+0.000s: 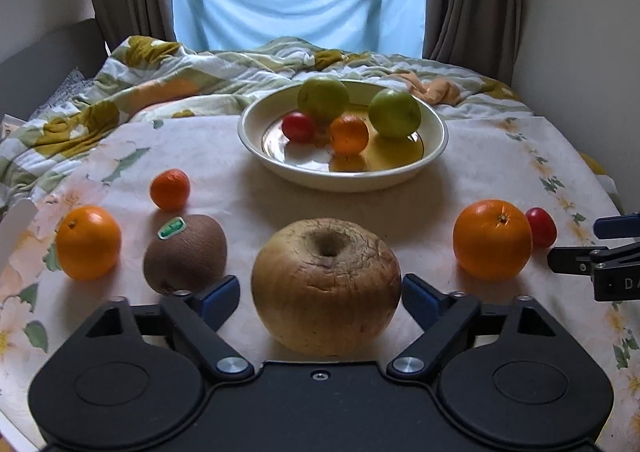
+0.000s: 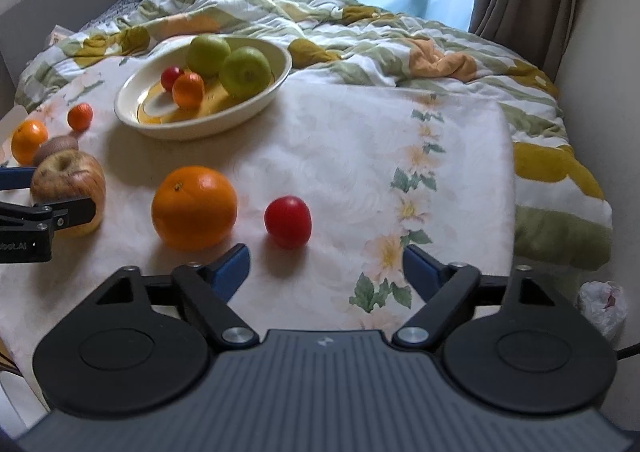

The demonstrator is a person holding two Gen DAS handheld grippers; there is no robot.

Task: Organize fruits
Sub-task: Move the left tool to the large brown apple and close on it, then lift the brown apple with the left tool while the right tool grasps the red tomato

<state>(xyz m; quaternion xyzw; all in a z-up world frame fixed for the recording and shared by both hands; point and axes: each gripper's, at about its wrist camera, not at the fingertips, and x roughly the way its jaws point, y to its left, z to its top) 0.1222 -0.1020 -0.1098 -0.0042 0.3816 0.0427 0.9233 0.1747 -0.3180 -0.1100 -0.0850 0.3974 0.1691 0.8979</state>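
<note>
A wrinkled brown apple (image 1: 326, 284) lies on the flowered cloth between the fingers of my left gripper (image 1: 320, 296), which is open; the blue pads stand just off its sides. A kiwi (image 1: 186, 252), two oranges (image 1: 88, 240) (image 1: 492, 238), a mandarin (image 1: 170, 189) and a red plum (image 1: 541, 226) lie around it. My right gripper (image 2: 326, 268) is open over the cloth, with the red plum (image 2: 288, 222) just ahead of its left finger and an orange (image 2: 194, 206) further left. The cream bowl (image 1: 256, 140) holds two green apples, a mandarin and a red plum.
A rumpled floral duvet (image 1: 168, 80) lies behind the bowl, with curtains and a blue-covered window beyond. A wall runs along the right side. A white plastic bag (image 2: 602, 306) sits below the cloth's right edge. The other gripper's fingers (image 1: 596, 256) reach in from the right.
</note>
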